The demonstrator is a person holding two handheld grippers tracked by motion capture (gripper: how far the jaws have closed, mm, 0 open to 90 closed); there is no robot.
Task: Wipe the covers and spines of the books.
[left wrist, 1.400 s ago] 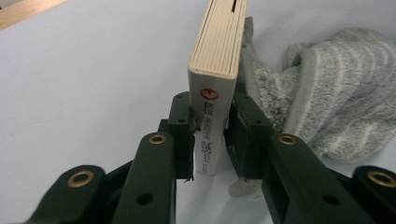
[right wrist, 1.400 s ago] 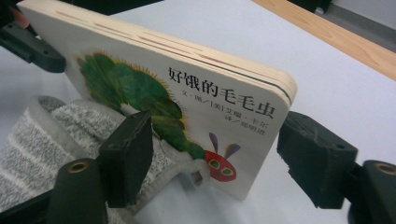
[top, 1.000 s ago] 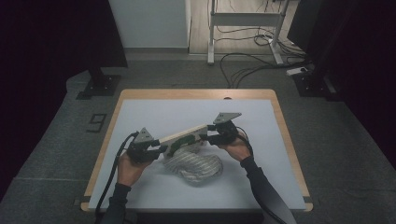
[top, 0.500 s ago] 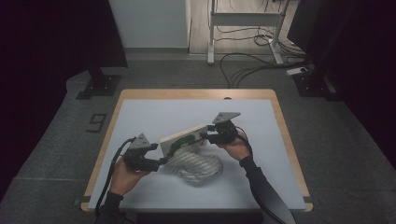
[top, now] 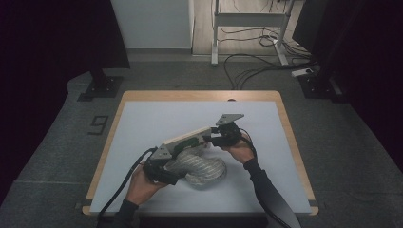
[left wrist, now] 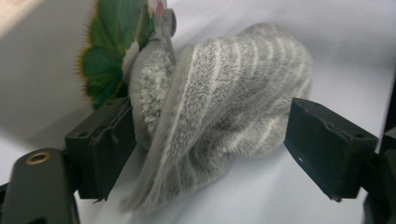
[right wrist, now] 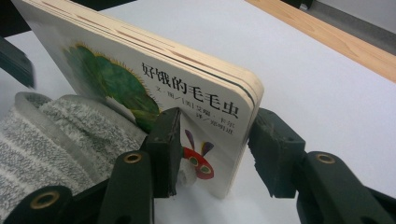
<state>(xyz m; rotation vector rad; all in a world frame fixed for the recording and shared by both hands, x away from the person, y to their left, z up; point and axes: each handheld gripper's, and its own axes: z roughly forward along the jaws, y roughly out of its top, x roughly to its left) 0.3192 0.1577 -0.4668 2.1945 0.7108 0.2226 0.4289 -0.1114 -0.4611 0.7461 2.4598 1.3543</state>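
Cables [top: 247, 71] and desk frame [top: 249, 21] beyond table [top: 142, 97]

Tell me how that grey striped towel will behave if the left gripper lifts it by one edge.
The grey striped towel is fuzzy and lies folded in soft bulges, so it will probably droop and unfold, not hold shape. It looks light for its bulk. Its pile should resist slipping between the fingers. It touches the board book, which it might nudge.

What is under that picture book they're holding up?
A grey striped towel lies bunched under the book, on the white table. The book's lower edge rests against it. The part of the towel beneath the cover is hidden.
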